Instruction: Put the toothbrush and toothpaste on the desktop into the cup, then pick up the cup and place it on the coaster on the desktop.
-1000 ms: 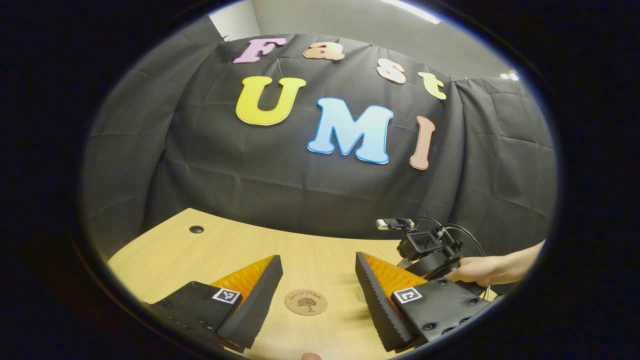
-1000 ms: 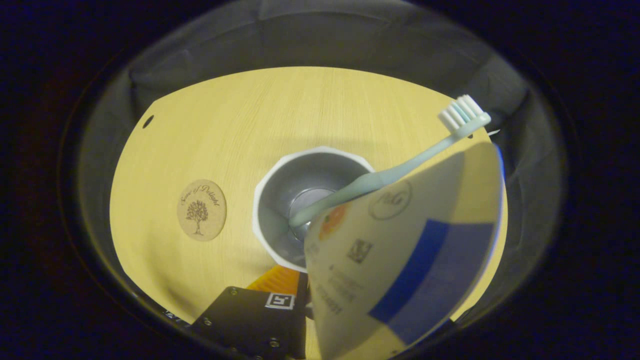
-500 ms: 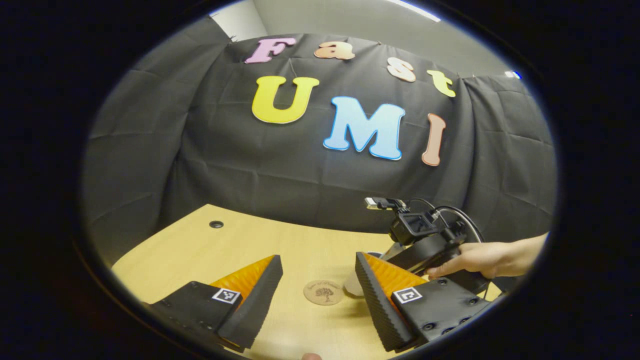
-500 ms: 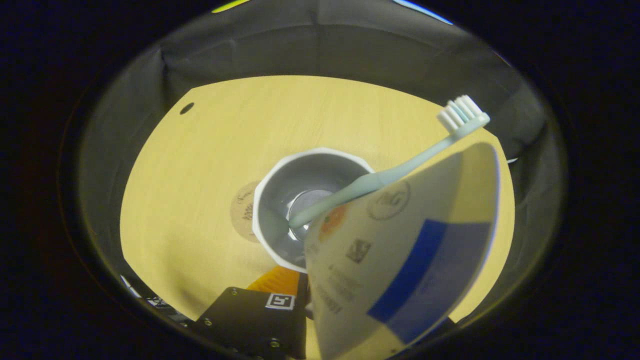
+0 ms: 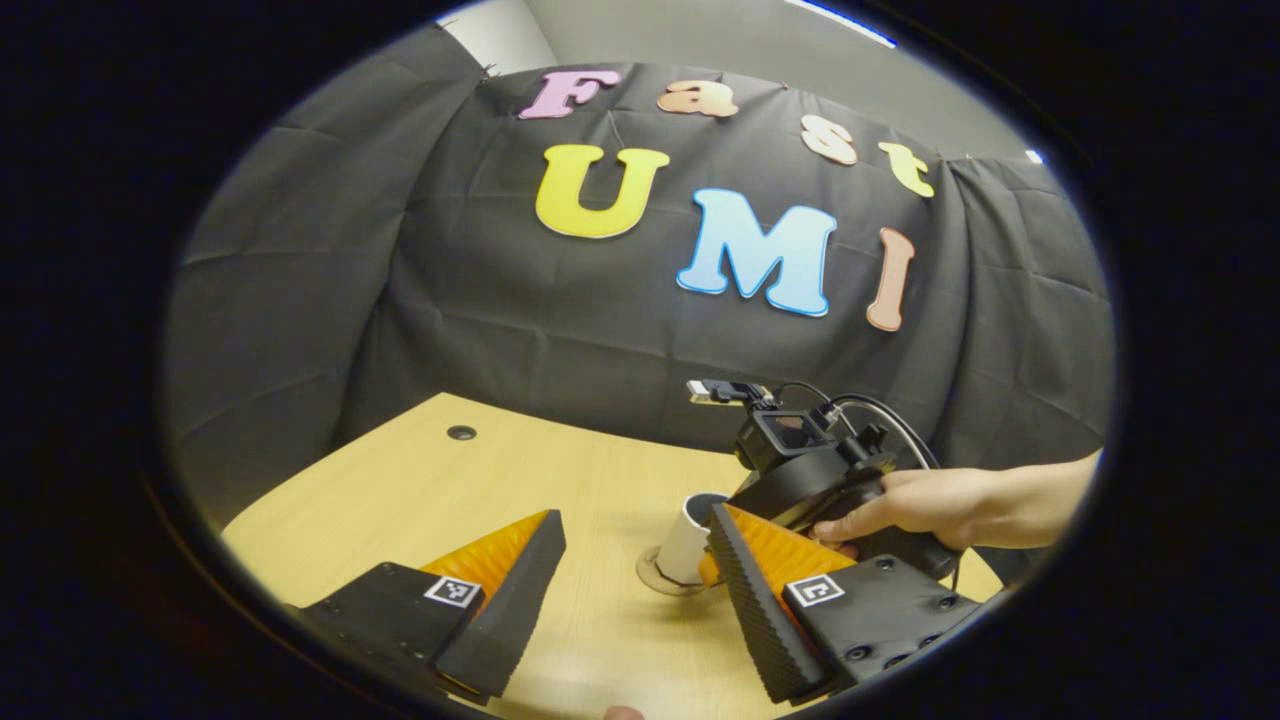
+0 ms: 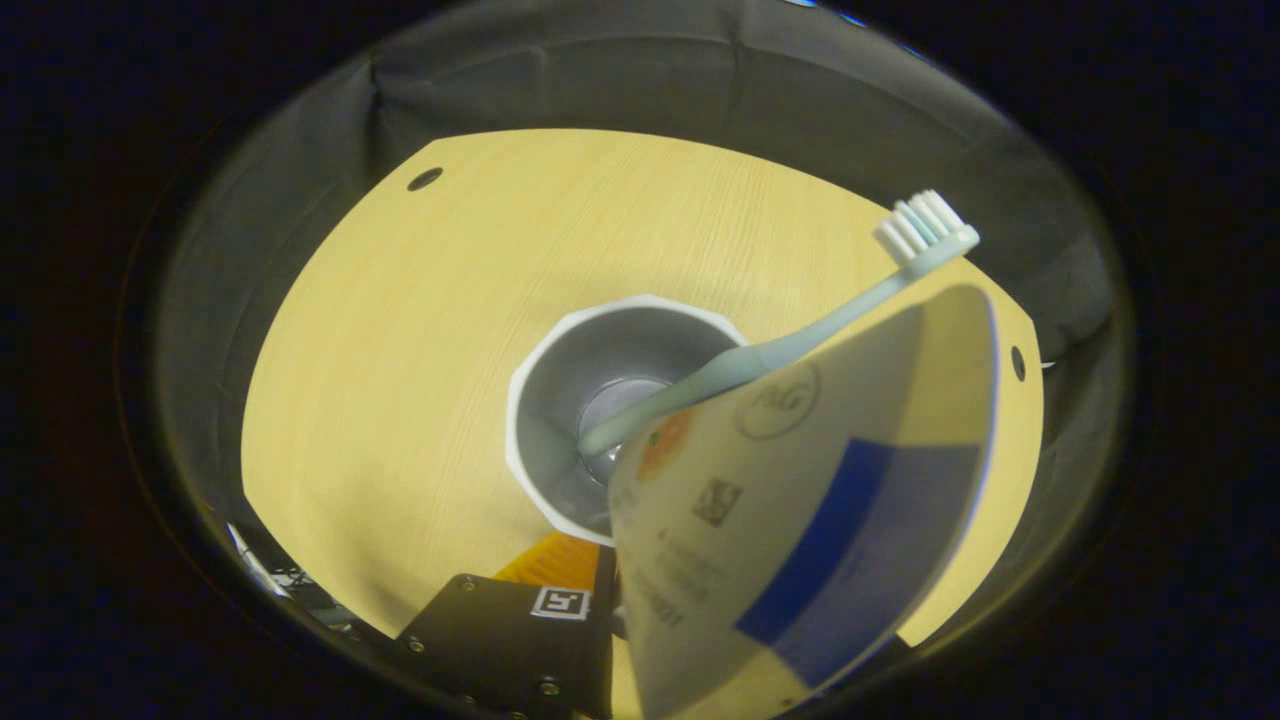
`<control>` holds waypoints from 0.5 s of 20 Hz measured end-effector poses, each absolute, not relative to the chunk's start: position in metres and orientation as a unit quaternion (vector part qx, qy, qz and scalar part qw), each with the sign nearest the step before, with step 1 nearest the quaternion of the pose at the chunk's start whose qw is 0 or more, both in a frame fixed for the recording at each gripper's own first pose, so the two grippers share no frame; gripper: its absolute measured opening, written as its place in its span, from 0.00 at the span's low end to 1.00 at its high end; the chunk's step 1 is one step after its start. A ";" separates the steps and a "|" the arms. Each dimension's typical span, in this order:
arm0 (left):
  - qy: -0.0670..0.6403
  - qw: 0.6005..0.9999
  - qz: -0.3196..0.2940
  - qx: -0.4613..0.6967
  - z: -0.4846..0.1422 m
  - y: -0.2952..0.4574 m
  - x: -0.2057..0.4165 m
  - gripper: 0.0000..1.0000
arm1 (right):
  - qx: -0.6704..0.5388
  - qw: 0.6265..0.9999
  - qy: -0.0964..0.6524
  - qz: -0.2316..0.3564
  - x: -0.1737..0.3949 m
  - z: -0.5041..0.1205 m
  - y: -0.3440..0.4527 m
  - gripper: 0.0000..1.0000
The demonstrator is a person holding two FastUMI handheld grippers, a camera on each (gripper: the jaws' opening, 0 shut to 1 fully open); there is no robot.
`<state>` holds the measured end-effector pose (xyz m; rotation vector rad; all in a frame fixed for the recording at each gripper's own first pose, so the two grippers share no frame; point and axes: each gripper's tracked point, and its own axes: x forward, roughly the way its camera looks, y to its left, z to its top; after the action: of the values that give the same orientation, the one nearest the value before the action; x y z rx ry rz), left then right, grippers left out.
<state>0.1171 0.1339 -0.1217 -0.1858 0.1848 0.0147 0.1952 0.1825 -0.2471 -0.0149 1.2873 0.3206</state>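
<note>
The white plastic cup sits on the round brown coaster. The right gripper holds the cup's rim. The left gripper has wide-open fingers.

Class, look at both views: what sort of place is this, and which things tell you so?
Probably a staged recording booth, not a bathroom: black cloth walls a bare wooden desk, and a hand works camera-topped tongs at a cup.

Coaster mostly under cup; right gripper's far finger behind toothpaste.
</note>
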 end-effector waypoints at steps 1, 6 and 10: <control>0.094 0.991 0.007 -0.095 -0.123 0.135 0.118 0.91 | -0.009 0.786 0.600 0.149 0.199 -0.252 0.188 0.22; 0.098 0.990 0.007 -0.102 -0.126 0.138 0.127 0.91 | -0.014 0.780 0.608 0.149 0.209 -0.264 0.192 0.23; 0.098 0.990 0.007 -0.098 -0.125 0.136 0.131 0.91 | 0.005 0.782 0.603 0.161 0.219 -0.251 0.155 0.31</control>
<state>0.1310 0.1356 -0.1248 -0.1958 0.1969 0.0148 0.2193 0.1549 -0.2513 0.0114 1.3013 0.3467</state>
